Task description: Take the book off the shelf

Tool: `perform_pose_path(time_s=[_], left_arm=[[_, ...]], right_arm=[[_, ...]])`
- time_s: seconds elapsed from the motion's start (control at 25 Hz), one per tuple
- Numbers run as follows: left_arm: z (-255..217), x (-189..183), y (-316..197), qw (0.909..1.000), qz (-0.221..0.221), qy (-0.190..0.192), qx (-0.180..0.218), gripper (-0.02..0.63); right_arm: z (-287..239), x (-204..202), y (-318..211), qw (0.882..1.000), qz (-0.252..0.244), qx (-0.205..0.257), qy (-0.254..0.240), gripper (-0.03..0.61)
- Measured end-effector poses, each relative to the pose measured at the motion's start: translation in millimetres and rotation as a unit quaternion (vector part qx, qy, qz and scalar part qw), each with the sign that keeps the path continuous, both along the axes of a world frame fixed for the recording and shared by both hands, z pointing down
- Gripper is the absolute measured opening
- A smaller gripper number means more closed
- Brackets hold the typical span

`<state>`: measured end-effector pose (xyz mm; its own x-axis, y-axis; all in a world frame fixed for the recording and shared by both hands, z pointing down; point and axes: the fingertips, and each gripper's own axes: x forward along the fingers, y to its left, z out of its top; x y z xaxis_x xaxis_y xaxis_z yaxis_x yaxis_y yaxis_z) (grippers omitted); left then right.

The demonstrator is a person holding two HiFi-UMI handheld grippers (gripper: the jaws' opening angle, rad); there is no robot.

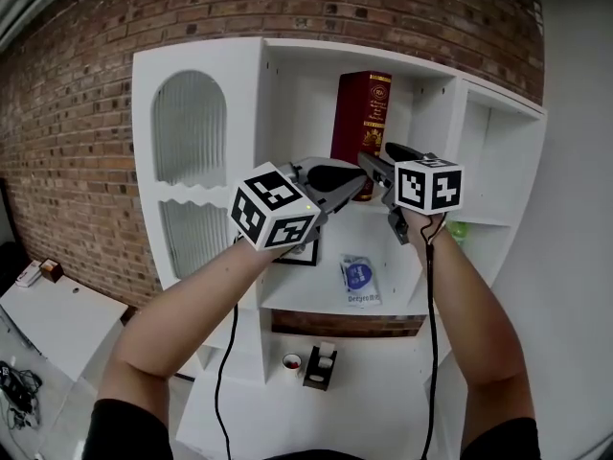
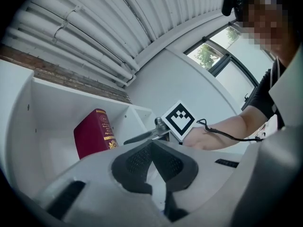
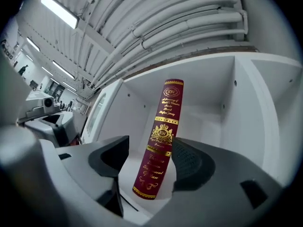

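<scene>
Head view faces shelf (image 1: 239, 94); 2 gripper views nearer, sharing book (image 1: 361, 113).

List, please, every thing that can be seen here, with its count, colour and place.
book: 1, dark red with gold print, standing in the upper middle compartment
shelf unit: 1, white, against the wall
brick wall: 1, red-brown, behind the shelf unit
packet: 1, blue and white, compartment below the book
tape roll: 1, pale, lowest ledge
small holder: 1, black, beside the tape roll
green thing: 1, right compartment, mostly hidden
table: 1, white, lower left
left tool: 1, grey with black pads, jaws together, empty
right tool: 1, same colours, jaws apart, book seen between them, not gripped
forearms: 2, bare, raised toward the shelf
</scene>
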<state>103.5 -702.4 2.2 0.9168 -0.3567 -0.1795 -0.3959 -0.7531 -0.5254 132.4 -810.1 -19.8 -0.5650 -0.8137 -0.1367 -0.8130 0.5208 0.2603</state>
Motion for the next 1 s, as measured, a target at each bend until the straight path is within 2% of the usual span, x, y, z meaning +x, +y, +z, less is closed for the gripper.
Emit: perform_pose_path(time_s=[0.32, 0.68, 1.0], left_arm=[[-9, -7, -27, 0.9996, -0.023, 0.01, -0.015, 0.006], [-8, -17, -41, 0.9992, -0.026, 0.018, -0.025, 0.006], [-5, -17, -33, 0.9993, -0.009, 0.019, -0.029, 0.006]], right_arm=[[0, -1, -36, 0.998, 0.001, -0.064, -0.029, 0.298], [3, -7, -67, 0.994, 0.014, -0.098, -0.047, 0.299], [7, -13, -74, 0.993, 0.018, -0.106, -0.042, 0.287]])
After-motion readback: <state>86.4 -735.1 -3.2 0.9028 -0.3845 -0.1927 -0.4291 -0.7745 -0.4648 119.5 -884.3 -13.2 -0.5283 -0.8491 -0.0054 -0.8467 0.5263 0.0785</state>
